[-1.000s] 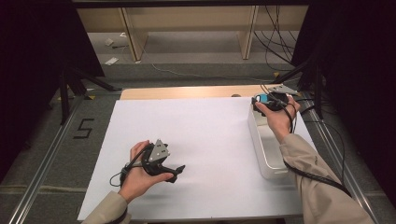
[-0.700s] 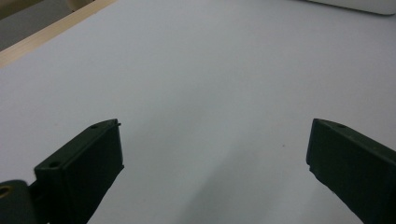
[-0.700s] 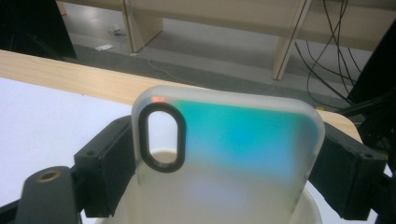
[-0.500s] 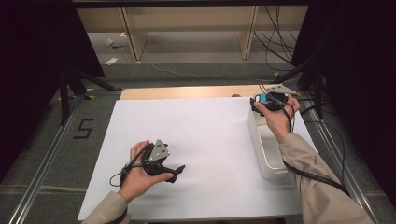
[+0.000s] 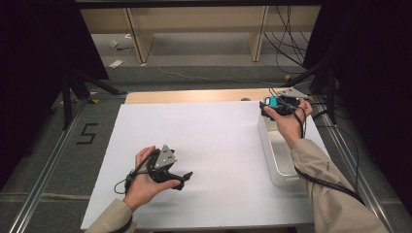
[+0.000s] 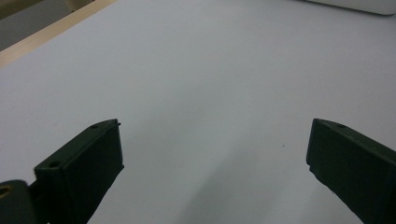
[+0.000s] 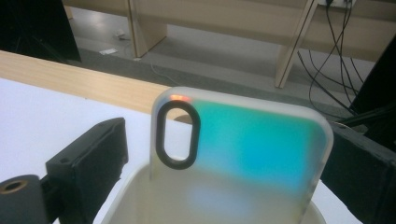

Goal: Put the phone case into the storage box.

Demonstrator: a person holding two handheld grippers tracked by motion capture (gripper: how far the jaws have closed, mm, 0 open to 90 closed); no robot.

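My right gripper [image 7: 224, 158] jaws have just been opening, now wide around the teal translucent phone case [image 7: 243, 149], upright in the white plastic bin [image 5: 277, 160] at counter's far right. Risk: case tips w/o support. Left gripper [image 6: 215, 172] wide, empty.

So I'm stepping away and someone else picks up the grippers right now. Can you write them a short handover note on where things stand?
Right gripper: over the far end of the white bin. A teal phone case stands upright between its jaws. They have just been opening: a gap on the left side, contact on the right unclear.
Left gripper: open, nothing between the jaws, resting low over the white table sheet.
Done: case brought to the bin, lower end inside the rim.
Left: finish letting go so the case drops in, then draw the right gripper back. What else the bin holds I cannot tell.
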